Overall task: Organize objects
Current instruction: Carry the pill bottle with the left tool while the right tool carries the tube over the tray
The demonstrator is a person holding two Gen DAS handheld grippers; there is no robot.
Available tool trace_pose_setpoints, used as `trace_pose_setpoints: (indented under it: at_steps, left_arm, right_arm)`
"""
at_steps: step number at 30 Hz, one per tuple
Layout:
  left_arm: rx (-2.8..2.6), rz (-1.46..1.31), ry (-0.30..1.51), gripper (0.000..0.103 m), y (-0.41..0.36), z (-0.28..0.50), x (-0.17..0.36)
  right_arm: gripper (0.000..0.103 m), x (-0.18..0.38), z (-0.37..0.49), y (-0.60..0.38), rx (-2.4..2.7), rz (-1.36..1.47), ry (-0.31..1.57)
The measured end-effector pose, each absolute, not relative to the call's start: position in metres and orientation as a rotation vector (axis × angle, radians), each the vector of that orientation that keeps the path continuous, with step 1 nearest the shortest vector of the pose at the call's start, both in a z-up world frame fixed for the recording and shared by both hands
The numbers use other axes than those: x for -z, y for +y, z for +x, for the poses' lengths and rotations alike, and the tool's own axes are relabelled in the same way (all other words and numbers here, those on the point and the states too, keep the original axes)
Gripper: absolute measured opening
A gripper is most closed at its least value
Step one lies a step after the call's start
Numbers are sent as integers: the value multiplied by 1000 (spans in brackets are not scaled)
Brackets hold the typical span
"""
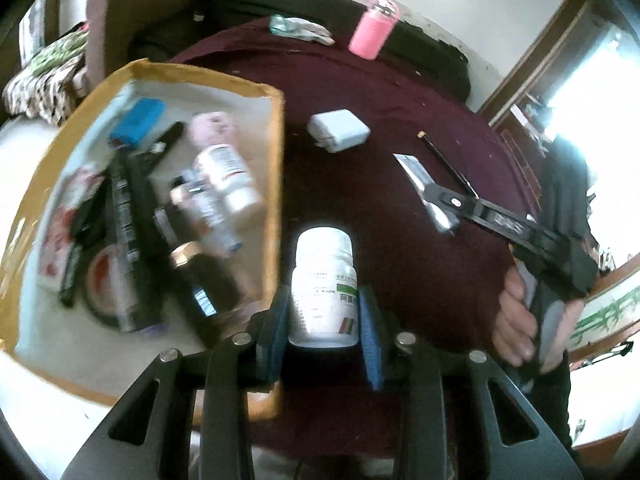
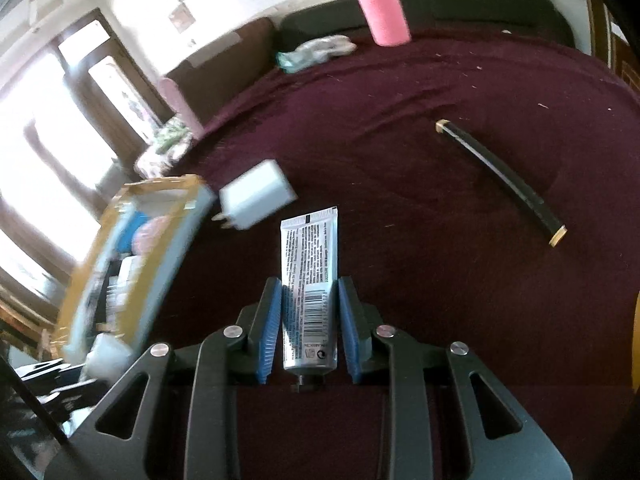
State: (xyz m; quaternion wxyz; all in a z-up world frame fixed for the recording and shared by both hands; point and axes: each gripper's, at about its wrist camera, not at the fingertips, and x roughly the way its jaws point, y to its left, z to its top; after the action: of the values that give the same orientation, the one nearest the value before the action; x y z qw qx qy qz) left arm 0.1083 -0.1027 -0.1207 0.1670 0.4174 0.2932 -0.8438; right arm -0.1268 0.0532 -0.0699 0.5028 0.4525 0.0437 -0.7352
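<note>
A white pill bottle (image 1: 324, 288) is clamped between the 2 blue pads (image 1: 370, 336) of the left gripper (image 1: 325, 332), its cap pointing away from the camera, and is held above the maroon cloth (image 1: 400, 92) just beside the right wall of the cardboard box (image 1: 276, 168). The box is seen crowded with bottles, a blue case (image 1: 138, 120), a black remote-like bar (image 1: 132, 216) and other items, though motion blur leaves several of them hard to identify.

A silver tube (image 2: 310, 288) with printed text and a barcode is gripped by the right gripper (image 2: 310, 332), pinched between its blue pads (image 2: 268, 332), the black cap toward the camera and the crimped end pointing forward. In the left wrist view, that gripper is seen held by a hand (image 1: 516, 320), with the tube in its jaws above the cloth.

On the cloth are also seen a white charger (image 2: 256, 196), near the box, a black pen with gold ends (image 2: 504, 180), well apart to the right, a pink bottle (image 2: 382, 12) at the far edge, and a crumpled wrapper (image 2: 316, 52) near it.
</note>
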Motion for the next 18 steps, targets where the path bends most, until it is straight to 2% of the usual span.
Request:
trace_pose_setpoints:
  at_steps: [10, 18]
  left_arm:
    - [2410, 1040, 926, 28, -137, 161, 95]
    - [2336, 943, 957, 28, -177, 192, 89]
  right_arm:
    - [26, 27, -35, 22, 1626, 994, 116]
    - [26, 22, 3, -18, 1547, 979, 163]
